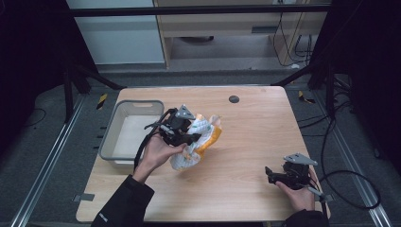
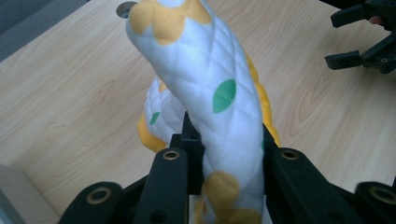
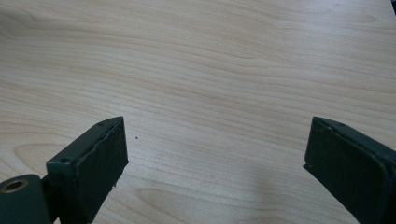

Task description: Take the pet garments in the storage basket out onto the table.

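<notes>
The quilted cloth point(image 1: 196, 142), white with yellow patches and green spots, is hanging bunched in the left tongs point(image 1: 182, 135), just beside the right-hand wall of the grey bin point(image 1: 109, 132) and lifted clear of the bench point(image 1: 250, 142). In the left gripper view the cloth point(image 2: 210, 93) is standing up between the two black jaws, which are pinching it low down, so its long axis is running away from the tongs and curling over at the far end. Seen from above, the bundle is trailing down and to the right of the bin, its lower end sitting near or on the wood; I cannot tell which.

The relation that matters is sideways: the bin's open mouth is lying to the left of the cloth, right next to it, so I judge that a short carry leftward over the rim would bring it above the white floor of the bin.

The right tongs point(image 1: 276, 176) are resting well apart from the bin, near the front right corner of the bench, with the jaws spread wide and nothing between them but bare wood point(image 3: 210, 93). The left hand is plainly the nearer one.
</notes>
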`<state>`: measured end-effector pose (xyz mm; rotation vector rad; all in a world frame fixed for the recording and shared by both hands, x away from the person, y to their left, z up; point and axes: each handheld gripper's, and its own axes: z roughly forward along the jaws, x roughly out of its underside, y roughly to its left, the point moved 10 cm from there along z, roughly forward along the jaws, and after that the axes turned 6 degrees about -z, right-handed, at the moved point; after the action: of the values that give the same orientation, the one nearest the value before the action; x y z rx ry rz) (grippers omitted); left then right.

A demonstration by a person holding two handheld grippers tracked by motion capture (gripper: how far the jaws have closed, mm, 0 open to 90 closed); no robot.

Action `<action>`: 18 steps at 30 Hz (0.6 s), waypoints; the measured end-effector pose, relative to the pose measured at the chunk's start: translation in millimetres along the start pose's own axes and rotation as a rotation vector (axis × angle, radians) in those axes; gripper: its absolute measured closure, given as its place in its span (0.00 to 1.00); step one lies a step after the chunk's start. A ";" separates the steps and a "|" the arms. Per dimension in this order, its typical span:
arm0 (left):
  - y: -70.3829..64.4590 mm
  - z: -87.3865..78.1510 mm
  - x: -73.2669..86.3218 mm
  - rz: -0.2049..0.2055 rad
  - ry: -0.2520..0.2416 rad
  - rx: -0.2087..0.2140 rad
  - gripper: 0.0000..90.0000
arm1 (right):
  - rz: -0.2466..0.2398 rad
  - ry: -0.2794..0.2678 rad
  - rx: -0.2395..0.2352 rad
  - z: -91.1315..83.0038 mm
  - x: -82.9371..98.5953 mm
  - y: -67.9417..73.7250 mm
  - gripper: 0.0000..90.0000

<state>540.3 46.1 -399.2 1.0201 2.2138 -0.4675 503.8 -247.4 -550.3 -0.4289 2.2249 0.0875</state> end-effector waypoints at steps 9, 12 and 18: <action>-6.8 18.7 7.4 0.004 0.021 0.026 0.82 | -0.008 -0.002 0.001 0.4 0.0 -0.4 0.07; -9.2 25.9 10.7 0.006 0.028 0.031 0.82 | -0.007 -0.002 0.002 0.5 0.2 -0.2 0.07; -11.1 39.4 17.2 0.006 0.047 0.042 0.82 | -0.006 0.001 0.003 0.6 0.6 0.0 0.07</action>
<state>539.4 26.6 -439.1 1.0701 2.2501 -0.4939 503.9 -247.4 -551.1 -0.4338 2.2241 0.0809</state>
